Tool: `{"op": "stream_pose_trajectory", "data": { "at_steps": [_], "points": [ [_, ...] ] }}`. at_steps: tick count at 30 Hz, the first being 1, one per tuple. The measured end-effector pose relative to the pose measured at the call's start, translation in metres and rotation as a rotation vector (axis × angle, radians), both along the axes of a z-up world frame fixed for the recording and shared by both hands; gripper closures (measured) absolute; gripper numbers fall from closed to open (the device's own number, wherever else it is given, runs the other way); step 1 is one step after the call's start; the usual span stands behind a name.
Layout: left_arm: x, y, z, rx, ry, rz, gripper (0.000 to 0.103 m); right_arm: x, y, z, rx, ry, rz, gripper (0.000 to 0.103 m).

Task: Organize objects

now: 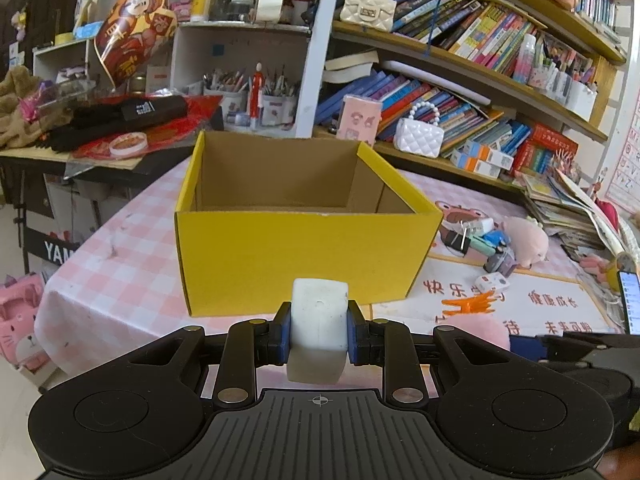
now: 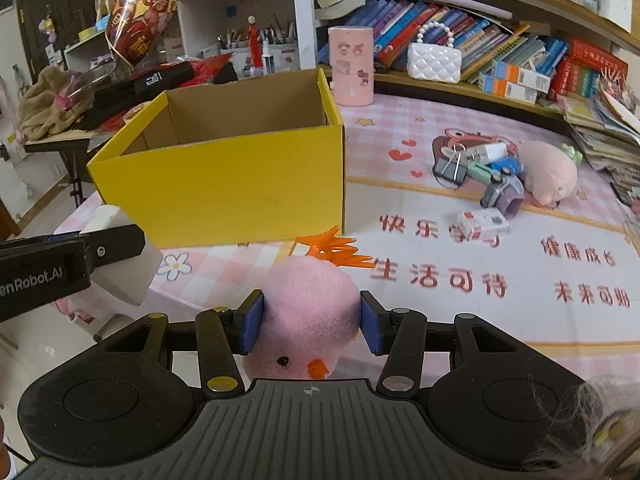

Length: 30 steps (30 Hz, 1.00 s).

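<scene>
White block: chunky, matte, rounded corners, a small dimple on the near face; clamped between the blue pads of the left gripper, held in the air just short of the box's near wall.
Left jaws: closed partway onto the block, pads flat against both its sides.
Pink plush: round, fuzzy, a black bead eye and orange beak facing the camera, orange spiky crest on the far end; held off the table in the right gripper, near the box's front right corner.
Right jaws: fairly wide, blue pads pressed into the plush on both sides.
Box: yellow outside, plain brown cardboard inside, open top; inside only bare walls visible, floor hidden; stands on the pink checked cloth.
Block in right view: left of the plush, gripped by the black left fingers.
Pile: binder clip, small toy cars, a little white carton and a second pink plush, well to the right of the box.
</scene>
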<state>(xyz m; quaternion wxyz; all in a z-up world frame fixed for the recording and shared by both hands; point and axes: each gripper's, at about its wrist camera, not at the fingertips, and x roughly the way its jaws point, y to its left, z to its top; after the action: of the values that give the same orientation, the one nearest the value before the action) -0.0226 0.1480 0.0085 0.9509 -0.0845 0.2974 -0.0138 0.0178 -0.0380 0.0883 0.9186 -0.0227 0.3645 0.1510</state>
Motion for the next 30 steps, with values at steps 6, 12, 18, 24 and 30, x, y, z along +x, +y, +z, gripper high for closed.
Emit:
{"op": "stream_pose_trajectory", "data": {
  "at_steps": [6, 12, 18, 24, 30],
  "points": [
    [0.015, -0.001, 0.016, 0.016, -0.071, 0.029, 0.079, 0.014, 0.001, 0.016, -0.017, -0.105, 0.026, 0.057],
    [0.04, 0.001, 0.035, 0.025, -0.15, 0.057, 0.079, 0.038, -0.001, 0.037, -0.004, -0.192, 0.043, 0.057],
    [0.078, 0.005, 0.047, 0.042, -0.196, 0.104, 0.079, 0.078, 0.001, 0.054, 0.013, -0.237, 0.077, 0.057],
    [0.116, 0.004, 0.038, 0.07, -0.155, 0.144, 0.079, 0.123, 0.008, 0.06, 0.029, -0.241, 0.102, 0.057],
    [0.141, -0.006, 0.015, 0.127, -0.067, 0.135, 0.079, 0.157, 0.025, 0.05, 0.024, -0.197, 0.189, 0.056]
  ]
}}
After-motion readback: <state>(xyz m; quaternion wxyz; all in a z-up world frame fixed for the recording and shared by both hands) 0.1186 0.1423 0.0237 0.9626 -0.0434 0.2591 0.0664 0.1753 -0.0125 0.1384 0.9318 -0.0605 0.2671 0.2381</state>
